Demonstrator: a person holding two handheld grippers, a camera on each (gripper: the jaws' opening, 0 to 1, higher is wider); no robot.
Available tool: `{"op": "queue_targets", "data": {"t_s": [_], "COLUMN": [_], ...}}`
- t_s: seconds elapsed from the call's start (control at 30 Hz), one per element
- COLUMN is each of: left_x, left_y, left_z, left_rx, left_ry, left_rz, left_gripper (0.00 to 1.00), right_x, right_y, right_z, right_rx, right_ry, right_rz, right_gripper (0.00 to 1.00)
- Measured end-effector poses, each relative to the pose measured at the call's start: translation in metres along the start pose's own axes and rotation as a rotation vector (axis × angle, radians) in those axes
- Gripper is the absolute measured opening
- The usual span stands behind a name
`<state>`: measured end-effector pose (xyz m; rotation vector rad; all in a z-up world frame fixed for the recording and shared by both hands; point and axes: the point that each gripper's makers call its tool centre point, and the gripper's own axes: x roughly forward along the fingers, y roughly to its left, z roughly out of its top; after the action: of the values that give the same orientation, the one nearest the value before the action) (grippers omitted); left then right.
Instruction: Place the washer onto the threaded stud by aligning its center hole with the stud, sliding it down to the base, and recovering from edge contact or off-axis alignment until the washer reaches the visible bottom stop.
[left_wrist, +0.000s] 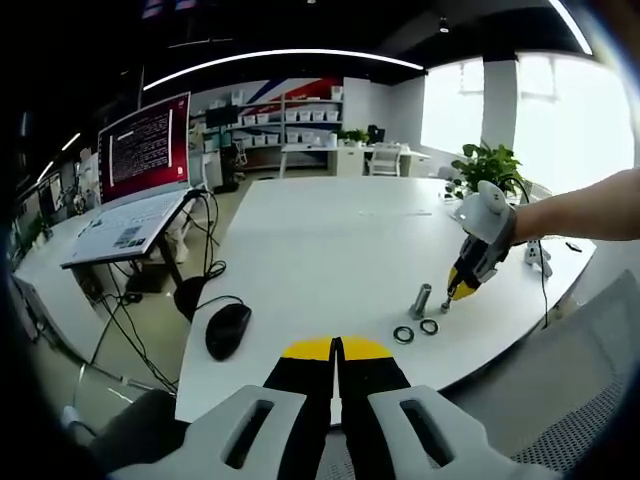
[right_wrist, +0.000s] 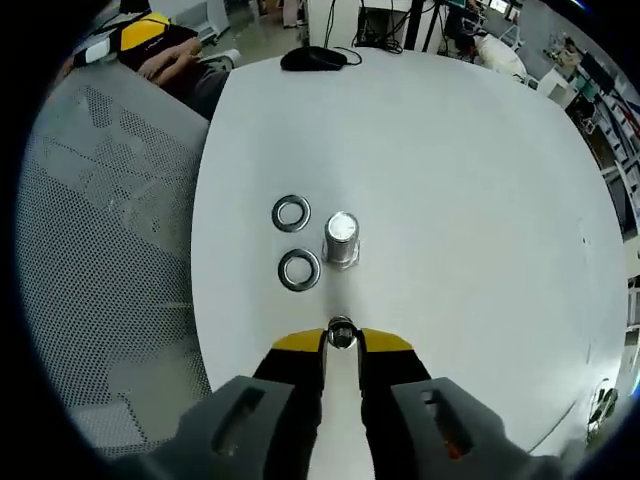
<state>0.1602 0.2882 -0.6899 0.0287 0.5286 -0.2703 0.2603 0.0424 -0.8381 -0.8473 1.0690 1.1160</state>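
**Washer pinched at the tips, stud just ahead**

White and broad, the bench (right_wrist: 450, 180) runs out under both grippers in an open office with shelving and bright windows behind.

In the right gripper view, the right gripper (right_wrist: 340, 338) has its yellow-tipped jaws drawn in on a small metal washer (right_wrist: 340, 333), held at the very tips. Just ahead of the tips stands the threaded stud (right_wrist: 341, 238), upright on its base on the bench. To the left of the stud, from this gripper's outlook, lie two more washers flat on the surface: the nearer spare washer (right_wrist: 299, 269) and, just beyond it, the farther spare washer (right_wrist: 291, 212). Well beyond them, at the far edge of the bench, sits a black mouse (right_wrist: 314, 60).

In the left gripper view, the left gripper (left_wrist: 337, 350) has its jaws pressed together with nothing between them (it is well back from the work). Far ahead and to its right, the right gripper hangs just beside the stud. Off to its left, a laptop (left_wrist: 140, 190) stands open.
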Motion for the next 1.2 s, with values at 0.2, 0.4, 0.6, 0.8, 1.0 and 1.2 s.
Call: {"op": "queue_targets", "data": {"t_s": [0.2, 0.4, 0.6, 0.8, 1.0, 1.2], "left_x": [0.000, 0.000, 0.000, -0.001, -0.002, -0.003], "left_y": [0.001, 0.000, 0.000, -0.002, -0.002, -0.003], "left_z": [0.000, 0.001, 0.001, 0.000, 0.002, 0.003], "left_rx": [-0.002, -0.003, -0.002, -0.004, 0.000, -0.004], "left_ry": [-0.003, -0.004, -0.007, -0.007, -0.020, -0.027], "left_rz": [0.002, -0.003, -0.007, -0.015, -0.017, -0.021], "left_gripper": [0.00, 0.00, 0.00, 0.00, 0.00, 0.00], "right_x": [0.012, 0.002, -0.053, -0.133, -0.178, -0.206], "right_y": [0.001, -0.002, 0.014, 0.040, 0.063, 0.092], "right_z": [-0.003, -0.001, 0.026, 0.035, 0.018, 0.007], "right_rx": [0.014, 0.069, 0.158, 0.243, 0.440, 0.582], "right_ry": [0.006, -0.036, -0.225, -0.433, -0.581, -0.751], "right_rz": [-0.005, -0.046, -0.029, -0.050, -0.083, -0.042], "right_gripper": [0.15, 0.19, 0.19, 0.23, 0.24, 0.25]}}
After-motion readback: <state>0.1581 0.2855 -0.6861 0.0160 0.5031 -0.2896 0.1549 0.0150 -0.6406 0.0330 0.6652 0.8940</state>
